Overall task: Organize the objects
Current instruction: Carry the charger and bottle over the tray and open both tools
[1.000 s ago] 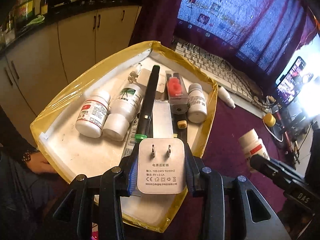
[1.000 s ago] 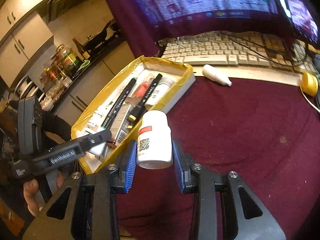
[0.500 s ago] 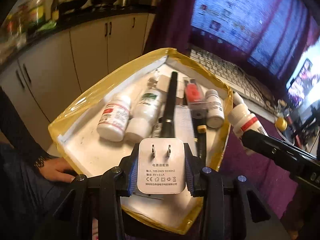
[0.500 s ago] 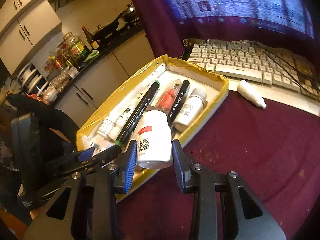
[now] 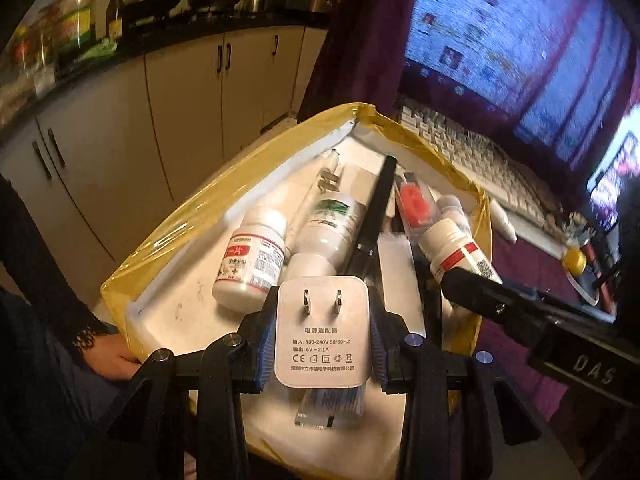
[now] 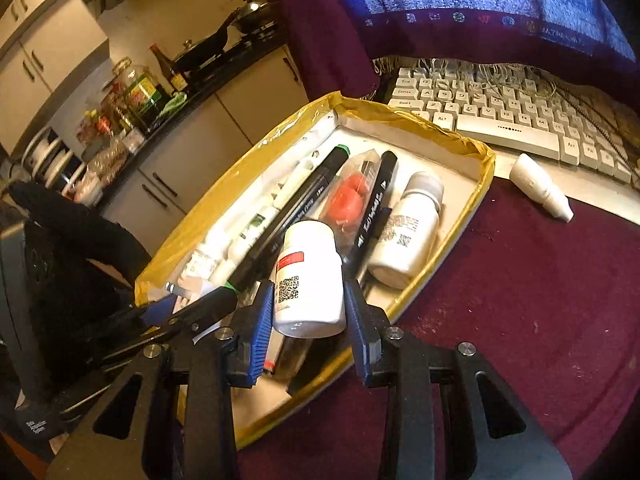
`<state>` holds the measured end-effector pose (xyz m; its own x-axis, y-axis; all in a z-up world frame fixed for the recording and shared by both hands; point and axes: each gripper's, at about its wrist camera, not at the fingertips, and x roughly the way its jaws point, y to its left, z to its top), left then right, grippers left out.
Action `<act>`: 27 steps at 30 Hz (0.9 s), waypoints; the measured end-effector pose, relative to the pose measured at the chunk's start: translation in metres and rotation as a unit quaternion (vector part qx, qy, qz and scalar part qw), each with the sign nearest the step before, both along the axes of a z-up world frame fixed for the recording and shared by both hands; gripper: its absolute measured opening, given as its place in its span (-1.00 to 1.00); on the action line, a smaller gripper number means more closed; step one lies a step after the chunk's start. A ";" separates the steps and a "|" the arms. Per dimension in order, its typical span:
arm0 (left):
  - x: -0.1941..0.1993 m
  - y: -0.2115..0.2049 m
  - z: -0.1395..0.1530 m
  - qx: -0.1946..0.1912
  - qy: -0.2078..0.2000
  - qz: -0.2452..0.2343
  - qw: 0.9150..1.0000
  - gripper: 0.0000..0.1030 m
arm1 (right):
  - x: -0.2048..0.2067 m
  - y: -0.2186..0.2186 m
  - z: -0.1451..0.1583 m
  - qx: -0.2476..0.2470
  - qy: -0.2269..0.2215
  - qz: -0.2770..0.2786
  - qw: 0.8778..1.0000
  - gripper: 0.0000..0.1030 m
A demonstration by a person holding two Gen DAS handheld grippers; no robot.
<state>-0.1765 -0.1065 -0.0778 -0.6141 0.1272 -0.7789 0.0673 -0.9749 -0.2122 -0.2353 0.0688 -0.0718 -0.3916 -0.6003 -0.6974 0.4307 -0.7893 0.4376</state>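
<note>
A shallow white tray with a yellow-taped rim (image 5: pixel 208 200) (image 6: pixel 486 176) holds white bottles, black markers and a clear case with red inside. My left gripper (image 5: pixel 322 332) is shut on a white power adapter (image 5: pixel 322 328), prongs forward, over the tray's near end. My right gripper (image 6: pixel 308 304) is shut on a white pill bottle with a red label (image 6: pixel 310 276) and holds it over the tray's near part. That bottle also shows in the left wrist view (image 5: pixel 456 248), with the right gripper's finger under it.
A white keyboard (image 6: pixel 508 120) lies behind the tray under a fringed purple cloth. A small white dropper bottle (image 6: pixel 540 188) lies on the maroon tabletop (image 6: pixel 540 300). Kitchen cabinets (image 5: pixel 120 128) stand to the left. A yellow object (image 5: pixel 574 258) sits far right.
My right gripper has carried the pill bottle left from over the maroon tabletop to over the tray. My left gripper has kept hold of the adapter and shifted slightly over the tray.
</note>
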 end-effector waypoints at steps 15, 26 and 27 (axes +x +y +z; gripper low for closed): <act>0.009 -0.008 0.001 -0.024 0.022 -0.010 0.999 -0.34 | -0.009 0.000 -0.002 -0.010 -0.012 -0.033 0.999 -0.36; 0.012 0.006 0.004 -0.075 0.033 -0.004 0.997 0.22 | 0.009 0.022 0.012 -0.020 0.022 -0.047 0.998 0.10; 0.013 0.009 0.004 -0.080 0.034 -0.004 0.996 0.22 | 0.013 0.029 0.014 -0.019 0.032 -0.052 0.998 0.11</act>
